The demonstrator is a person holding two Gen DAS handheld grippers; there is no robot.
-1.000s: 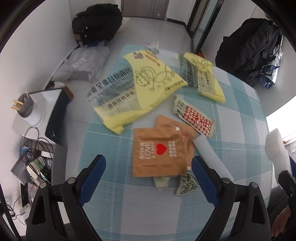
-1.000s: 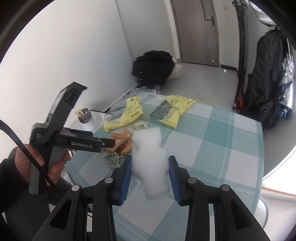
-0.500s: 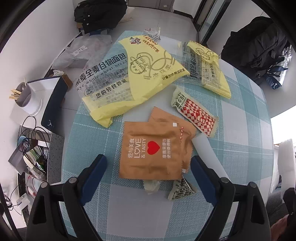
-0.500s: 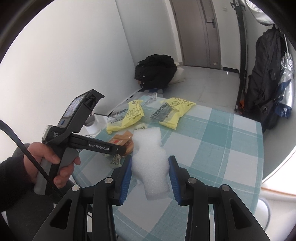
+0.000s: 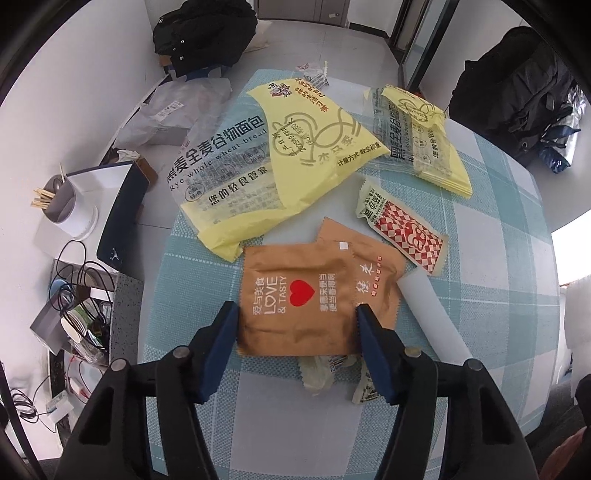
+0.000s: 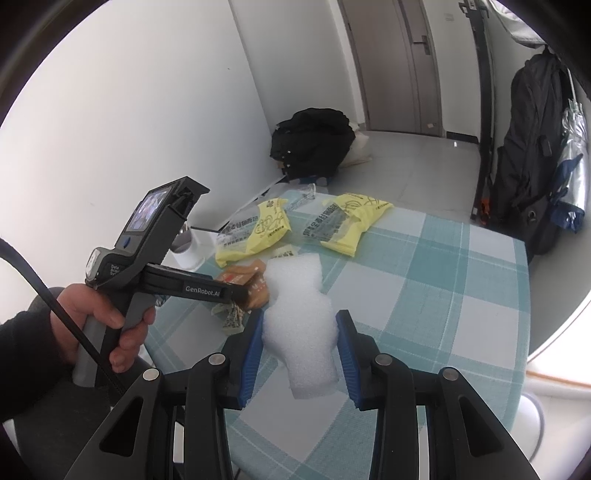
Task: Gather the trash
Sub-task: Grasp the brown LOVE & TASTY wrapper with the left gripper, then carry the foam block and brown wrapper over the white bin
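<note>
A brown "LOVE & TASTY" wrapper (image 5: 295,295) lies flat on the checked table (image 5: 498,258), on top of a second brown wrapper (image 5: 373,266). My left gripper (image 5: 297,314) points down over it, jaws closing, with the wrapper between the blue fingers and one pad at each side edge. Beyond lie a red-checked wrapper (image 5: 402,229), a large yellow bread bag (image 5: 277,147) and a smaller yellow bag (image 5: 417,136). Small crumpled wrappers (image 5: 317,373) stick out under the brown one. My right gripper (image 6: 299,328) is shut on a white foam piece (image 6: 299,295), held above the table.
Black backpacks sit on the floor at the back left (image 5: 203,33) and back right (image 5: 517,74). Left of the table are a grey bag (image 5: 173,110), a white cup of sticks (image 5: 70,206) and a shelf of cables (image 5: 74,295). A hand (image 6: 99,314) holds the left gripper's handle.
The left gripper has come down closer to the brown wrapper and its jaws have narrowed around it. The right gripper holds the foam just as before.
</note>
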